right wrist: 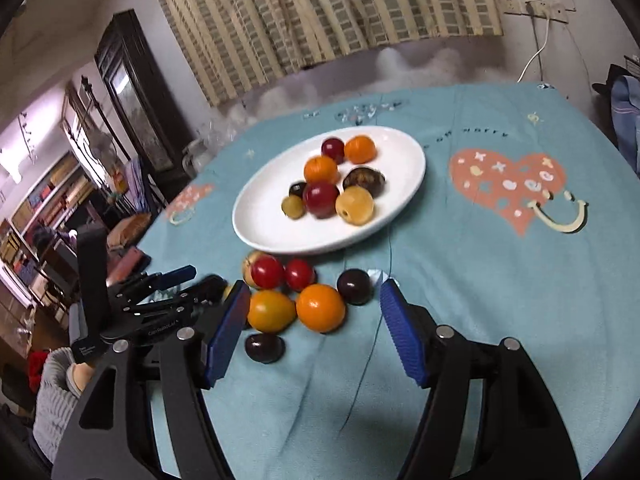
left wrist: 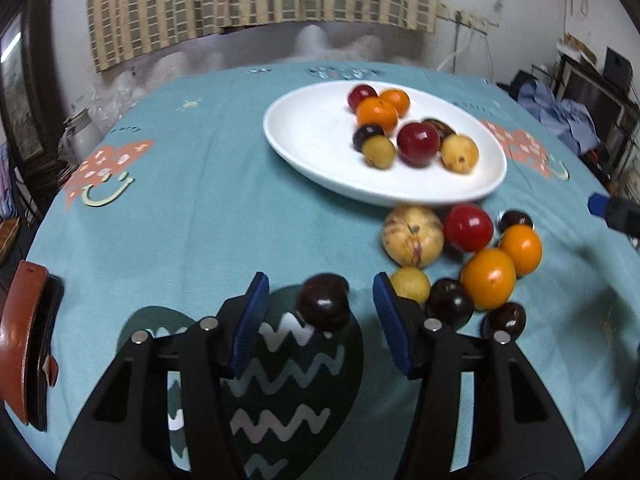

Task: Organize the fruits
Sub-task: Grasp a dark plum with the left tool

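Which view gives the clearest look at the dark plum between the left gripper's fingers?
The left wrist view: the dark plum sits unobstructed, centred in the open left gripper. In the right wrist view, that gripper appears side-on at left and the plum cannot be made out.

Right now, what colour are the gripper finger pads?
Blue, ribbed pads on black arms; clearest in the right wrist view.

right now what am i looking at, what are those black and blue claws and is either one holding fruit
Each claw is a hand-held gripper that a person carries, with a camera looking along its fingers. One picture comes from the left hand-held gripper, the other from the right hand-held gripper. Both are open and hold nothing. A dark purple plum lies between the left one's blue pads, not touching them. On the teal tablecloth sits a white oval plate holding several fruits; more red, orange and dark ones lie loose before it.
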A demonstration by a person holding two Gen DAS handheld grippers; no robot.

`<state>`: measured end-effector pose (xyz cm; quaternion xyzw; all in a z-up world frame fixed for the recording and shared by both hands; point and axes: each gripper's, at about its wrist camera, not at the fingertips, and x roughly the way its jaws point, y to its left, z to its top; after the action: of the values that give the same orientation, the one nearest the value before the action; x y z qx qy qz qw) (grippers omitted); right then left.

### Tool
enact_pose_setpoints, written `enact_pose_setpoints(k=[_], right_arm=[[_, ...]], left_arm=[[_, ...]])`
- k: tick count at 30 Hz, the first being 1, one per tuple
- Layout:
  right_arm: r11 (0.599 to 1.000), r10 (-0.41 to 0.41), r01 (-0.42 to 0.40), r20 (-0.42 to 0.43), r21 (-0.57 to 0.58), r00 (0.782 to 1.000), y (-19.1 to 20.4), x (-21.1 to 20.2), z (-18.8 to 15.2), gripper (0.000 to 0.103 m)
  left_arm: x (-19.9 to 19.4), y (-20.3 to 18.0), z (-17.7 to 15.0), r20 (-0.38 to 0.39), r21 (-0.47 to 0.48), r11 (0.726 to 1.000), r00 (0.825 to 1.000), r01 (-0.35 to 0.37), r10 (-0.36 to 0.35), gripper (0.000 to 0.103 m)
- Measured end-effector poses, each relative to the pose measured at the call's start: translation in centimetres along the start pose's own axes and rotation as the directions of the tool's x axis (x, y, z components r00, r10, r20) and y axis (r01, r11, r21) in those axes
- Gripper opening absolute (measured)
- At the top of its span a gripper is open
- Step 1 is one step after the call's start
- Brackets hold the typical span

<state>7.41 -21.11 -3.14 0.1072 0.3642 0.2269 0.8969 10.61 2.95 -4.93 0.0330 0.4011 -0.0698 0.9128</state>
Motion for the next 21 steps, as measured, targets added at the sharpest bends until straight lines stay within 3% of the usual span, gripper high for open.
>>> enact_pose_setpoints(k=[9, 12, 18, 21], right_arm=[[1.000, -0.010, 0.010, -0.027, -0.014, 1.000, 0.0, 0.9, -0.6, 0.068], [0.999, -0.029, 0.027, -0.043, -0.034, 0.999, 0.1, 1.4, -0.8, 0.068], [0.984, -0.104, 0.088, -0.100, -0.153, 0.989, 1.5, 3.7, -2.1, 0.067], [0.979, -0.130, 0.110, -0.109, -0.173, 0.986, 1.5, 4.7, -2.4, 0.061]], left_arm=[[1.3, 0.6, -0.3, -0.053, -0.033, 0.997, 0.996, 0.073, -0.075, 0.037], [1.4, 0.7, -0.3, -0.053, -0.043, 0.997, 0.997, 0.062, -0.065, 0.028], [0.0, 1.2, 0.1, -0.008, -0.069, 0.995, 0.997, 0.078, -0.079, 0.028], [-0.3, 1.1, 0.3, 0.000, -0.066, 0.994, 0.996, 0.086, -0.086, 0.028]])
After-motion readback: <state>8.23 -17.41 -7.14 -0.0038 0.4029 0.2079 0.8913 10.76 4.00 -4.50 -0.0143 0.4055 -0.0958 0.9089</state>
